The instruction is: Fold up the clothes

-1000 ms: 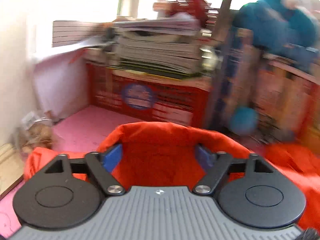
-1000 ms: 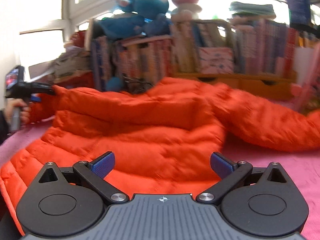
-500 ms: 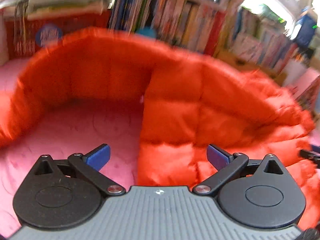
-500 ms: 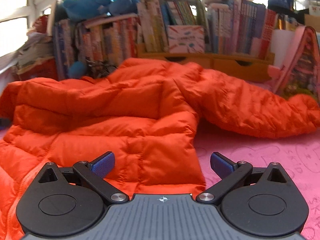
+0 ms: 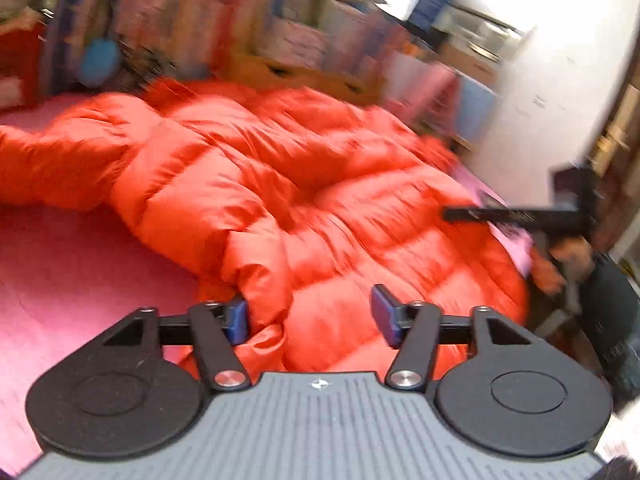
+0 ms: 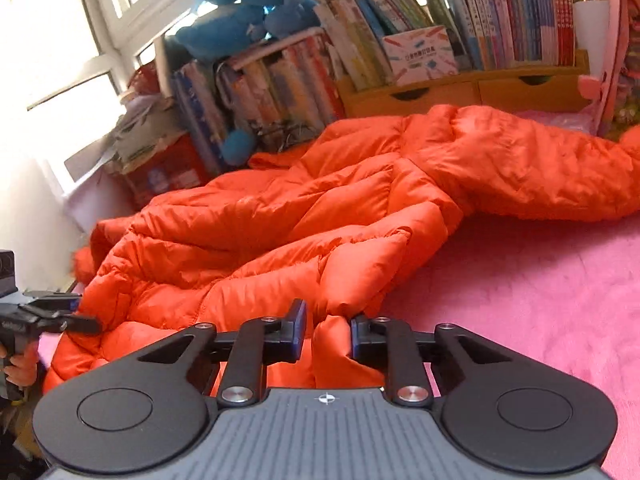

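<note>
A: Left wrist view: heavy motion blur. The shelves and books at the back are streaked, and the orange jacket (image 5: pixel 304 200) is smeared along its quilting. The gripper body in the foreground is sharp.

B: Exposure?

A: Upper right is blown out to white. Fisheye bending shows at the edges, and the corners go dark.

B: Right wrist view?

A: Sharp. The book spines (image 6: pixel 500 20) are crisp, though their text is too small to read. Daylight enters through the window (image 6: pixel 80 40) at upper left, which is overexposed, with no detail in the panes. The jacket has soft shadows in its folds and a light sheen. The pink surface (image 6: pixel 540 300) is evenly lit.
</note>
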The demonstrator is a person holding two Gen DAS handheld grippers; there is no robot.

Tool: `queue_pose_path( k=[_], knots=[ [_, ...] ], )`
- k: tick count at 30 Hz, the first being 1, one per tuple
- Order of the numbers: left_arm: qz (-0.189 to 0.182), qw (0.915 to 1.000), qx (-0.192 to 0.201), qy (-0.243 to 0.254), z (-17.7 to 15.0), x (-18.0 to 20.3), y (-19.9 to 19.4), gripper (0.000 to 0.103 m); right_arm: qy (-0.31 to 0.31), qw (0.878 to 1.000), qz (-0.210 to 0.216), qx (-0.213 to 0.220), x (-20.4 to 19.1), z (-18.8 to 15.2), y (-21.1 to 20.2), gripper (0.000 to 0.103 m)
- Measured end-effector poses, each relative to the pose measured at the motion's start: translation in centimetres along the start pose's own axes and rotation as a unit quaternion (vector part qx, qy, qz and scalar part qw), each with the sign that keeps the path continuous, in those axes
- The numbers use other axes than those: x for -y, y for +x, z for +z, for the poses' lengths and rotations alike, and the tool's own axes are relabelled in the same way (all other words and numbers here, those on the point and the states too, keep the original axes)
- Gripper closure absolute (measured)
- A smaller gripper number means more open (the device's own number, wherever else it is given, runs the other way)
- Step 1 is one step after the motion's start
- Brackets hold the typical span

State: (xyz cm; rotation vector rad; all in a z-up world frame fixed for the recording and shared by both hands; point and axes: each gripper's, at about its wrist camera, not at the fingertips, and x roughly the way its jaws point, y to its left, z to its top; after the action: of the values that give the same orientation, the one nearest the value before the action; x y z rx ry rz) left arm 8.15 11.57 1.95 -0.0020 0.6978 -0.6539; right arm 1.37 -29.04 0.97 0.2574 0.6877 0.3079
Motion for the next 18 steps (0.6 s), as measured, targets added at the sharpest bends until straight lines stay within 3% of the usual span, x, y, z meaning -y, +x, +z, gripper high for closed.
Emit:
queue_pose_path(
  k=[3,6,8,11,15,17,18],
  knots=[
    [0.010,0.9996,0.000,0.026,-0.2,0.7,-1.4,0.040,-0.058,0.996,-0.056,-0.048,-0.5,-1.5,-0.2,0.076],
    [0.020,0.9984,0.001,0.053,-0.4,1.4,-2.9,0.039,-0.091,0.991,-0.083,-0.054,-0.5,-1.8,-1.5,0.067],
    [0.034,0.9976,0.014,0.059,0.1,1.4,-4.1,0.023,-0.106,0.989,-0.103,-0.028,-0.8,-0.9,-2.9,0.052],
    [0.090,0.9919,0.078,0.045,3.4,1.2,-4.2,0.021,-0.132,0.982,-0.129,0.042,-1.6,0.9,-4.5,0.035],
    [0.107,0.9857,0.122,0.044,6.2,4.2,0.3,0.021,-0.139,0.981,-0.092,0.096,-3.4,4.4,-1.2,0.040],
    [0.125,0.9829,0.127,0.046,7.2,5.6,3.2,0.022,-0.136,0.984,-0.076,0.091,-4.5,6.0,2.3,0.068],
    [0.145,0.9821,0.110,0.048,7.3,6.2,5.2,0.023,-0.137,0.985,-0.072,0.080,-5.1,6.6,4.2,0.071]
  ],
)
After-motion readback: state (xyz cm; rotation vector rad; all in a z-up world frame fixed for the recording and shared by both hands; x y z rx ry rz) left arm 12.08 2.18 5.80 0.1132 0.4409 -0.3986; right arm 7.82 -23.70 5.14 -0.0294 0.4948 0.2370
